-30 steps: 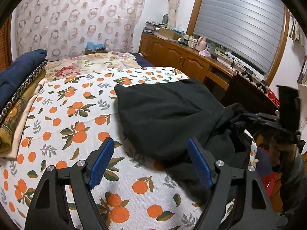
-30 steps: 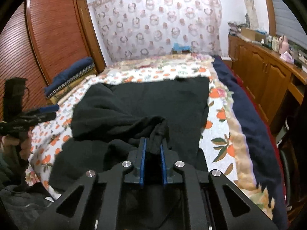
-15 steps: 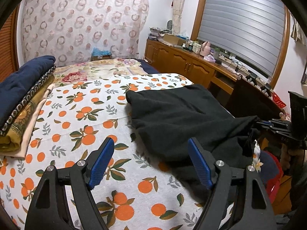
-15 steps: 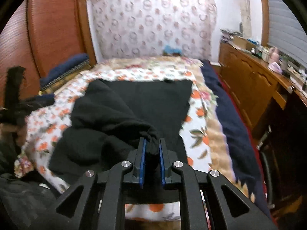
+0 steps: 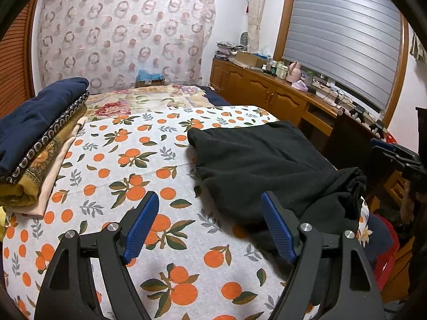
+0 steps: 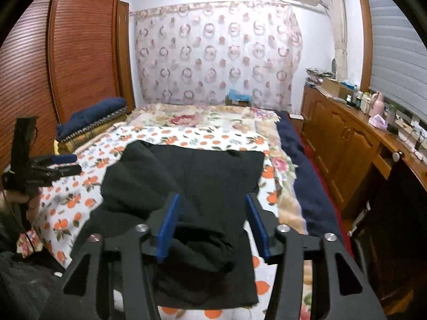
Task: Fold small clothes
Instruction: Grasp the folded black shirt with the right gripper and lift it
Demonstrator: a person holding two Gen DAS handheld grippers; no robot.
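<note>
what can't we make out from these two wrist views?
- Black garment: which kind it is; bunched folds hide its shape in both views, and the right tongs, opening, cover its near edge.
- Its near-right part in the left wrist view: cut off behind the left tongs.
- Folded stack: item count; cropped by the lens edge.
- Cabinet-top clutter: too small.

A lived-in home bedroom: a bed spread with a white orange-print sheet (image 5: pixel 112 165), a stack of folded navy and gold blankets (image 5: pixel 34 133), a louvred reddish-brown wooden wardrobe (image 6: pixel 80 48), a ring-patterned sheer curtain (image 6: pixel 213 50) and low wooden cabinets (image 6: pixel 344 138) cluttered with bottles beneath a shuttered window (image 5: pixel 344 34).
</note>
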